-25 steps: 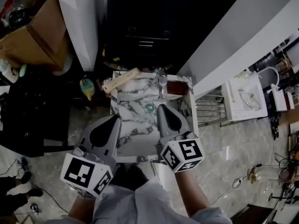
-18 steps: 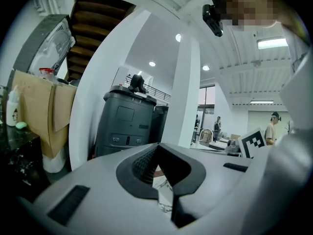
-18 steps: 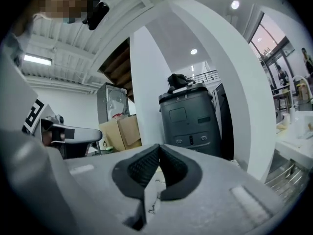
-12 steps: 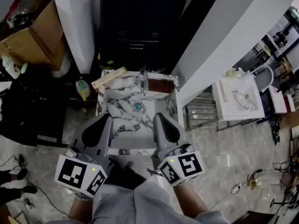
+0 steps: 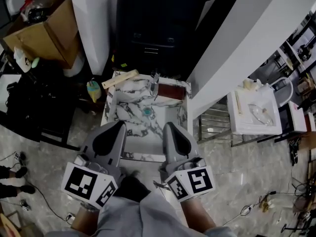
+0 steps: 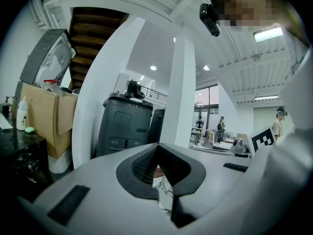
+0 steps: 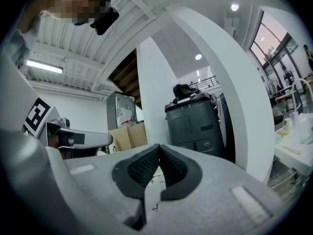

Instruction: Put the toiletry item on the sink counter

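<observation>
The marble sink counter (image 5: 129, 104) stands below me, with a faucet (image 5: 154, 85) at its back and a teal drain (image 5: 146, 111) in the basin. A pale wooden stick-like item (image 5: 120, 79) lies across its back left corner, and a dark red block (image 5: 173, 91) lies at the back right. A small yellow and teal bottle (image 5: 93, 90) sits just left of the counter. My left gripper (image 5: 120, 127) and right gripper (image 5: 169, 128) hover side by side over the counter's near edge, both shut with nothing held. Shut jaws also show in the left gripper (image 6: 157, 151) and right gripper (image 7: 157, 151) views.
A dark grey bin-like unit (image 5: 150, 28) stands behind the sink between white pillars (image 5: 91, 21). A cardboard box (image 5: 47, 33) and a black table with a white bottle (image 5: 20, 58) are at the left. A white basin (image 5: 254, 110) stands at the right. Cables lie on the floor.
The sink counter now looks smaller and farther from both grippers, as if I have drawn back. Both grippers stay shut and side by side.
</observation>
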The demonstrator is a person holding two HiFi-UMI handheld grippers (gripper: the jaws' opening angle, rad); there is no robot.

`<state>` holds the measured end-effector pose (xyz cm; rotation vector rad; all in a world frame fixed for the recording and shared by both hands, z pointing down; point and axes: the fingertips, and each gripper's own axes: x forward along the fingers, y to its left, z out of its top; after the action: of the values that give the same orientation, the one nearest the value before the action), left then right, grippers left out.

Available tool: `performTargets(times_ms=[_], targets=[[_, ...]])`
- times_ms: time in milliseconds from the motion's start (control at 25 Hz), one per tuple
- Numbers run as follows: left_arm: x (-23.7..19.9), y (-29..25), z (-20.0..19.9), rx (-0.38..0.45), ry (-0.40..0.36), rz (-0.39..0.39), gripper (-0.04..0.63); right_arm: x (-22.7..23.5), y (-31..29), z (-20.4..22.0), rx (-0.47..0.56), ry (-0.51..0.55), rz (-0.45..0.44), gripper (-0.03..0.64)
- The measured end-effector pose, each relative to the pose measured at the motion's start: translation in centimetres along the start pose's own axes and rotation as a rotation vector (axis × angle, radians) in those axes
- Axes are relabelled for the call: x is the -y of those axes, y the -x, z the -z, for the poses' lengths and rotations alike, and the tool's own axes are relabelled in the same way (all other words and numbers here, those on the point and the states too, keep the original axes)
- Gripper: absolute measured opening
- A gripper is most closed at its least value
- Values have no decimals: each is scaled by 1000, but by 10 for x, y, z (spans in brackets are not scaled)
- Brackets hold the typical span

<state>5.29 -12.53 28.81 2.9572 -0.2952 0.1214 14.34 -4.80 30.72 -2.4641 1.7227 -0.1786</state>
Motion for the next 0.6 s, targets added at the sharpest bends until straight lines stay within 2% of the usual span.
performTargets(times_ms=[600], targets=[[-7,0,-14,20,-22,43,5,-9,-2,-14,32,-38,39,-3]])
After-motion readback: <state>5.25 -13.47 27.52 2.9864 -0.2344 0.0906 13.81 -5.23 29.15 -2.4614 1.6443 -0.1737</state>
